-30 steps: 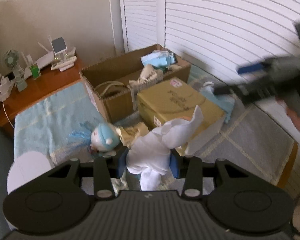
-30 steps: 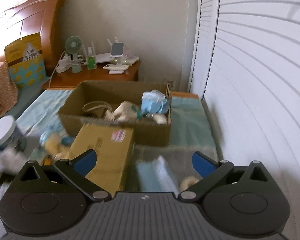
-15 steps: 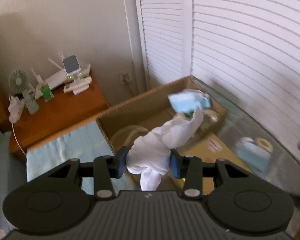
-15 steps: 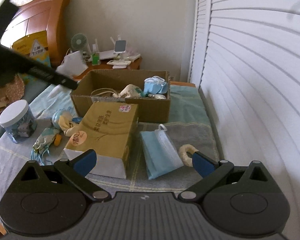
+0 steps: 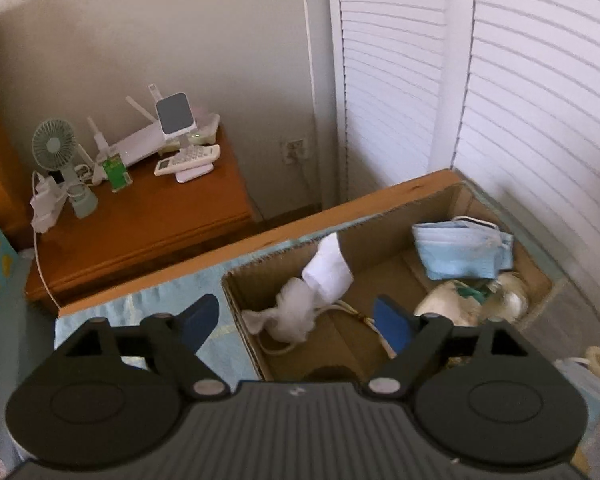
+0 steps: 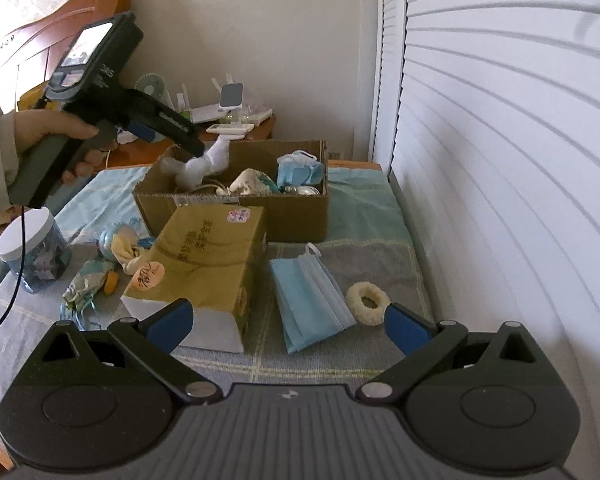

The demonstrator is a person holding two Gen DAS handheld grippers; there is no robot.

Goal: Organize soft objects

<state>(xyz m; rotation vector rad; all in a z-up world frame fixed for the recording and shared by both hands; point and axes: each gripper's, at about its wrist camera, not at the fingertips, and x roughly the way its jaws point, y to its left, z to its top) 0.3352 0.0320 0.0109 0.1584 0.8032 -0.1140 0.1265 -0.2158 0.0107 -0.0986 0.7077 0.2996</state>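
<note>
the left gripper point(image 5: 296, 320) hangs over the near-left end of the open cardboard box point(image 5: 452, 200), its blue pads point(image 5: 198, 320) spread wide after the jaws have just been opening; nothing is pinched between them. just beyond the pads a white sock point(image 5: 300, 304) sits partly inside the box, one end up against the box's far wall and the fluffy end lower down on a pale cord; whether it already rests on the bottom or is in the air is hard to tell from this blurred view. farther right in the same box lie a bundle of blue masks point(image 5: 460, 252) and a cream pouch point(image 5: 448, 304). seen from the right wrist, a hand point(image 6: 48, 128) grips the left tool's handle above the box's left corner.

the right gripper point(image 6: 292, 322) is held low over the grey checked cloth point(image 6: 380, 252), its jaws also wide apart and empty. between and just ahead of its pads lie a blue face mask point(image 6: 308, 300), flat on the cloth, and a cream scrunchie point(image 6: 368, 302) just to the mask's right. to the left stands a closed yellow-brown carton point(image 6: 204, 260), its far end near the open box. left of the carton a small doll with a blue head point(image 6: 118, 246) lies on its side, and farther left stands a jar with a white lid point(image 6: 30, 248). behind the box a wooden nightstand point(image 5: 148, 216) carries a small fan point(image 5: 54, 146) and a remote point(image 5: 188, 158).
</note>
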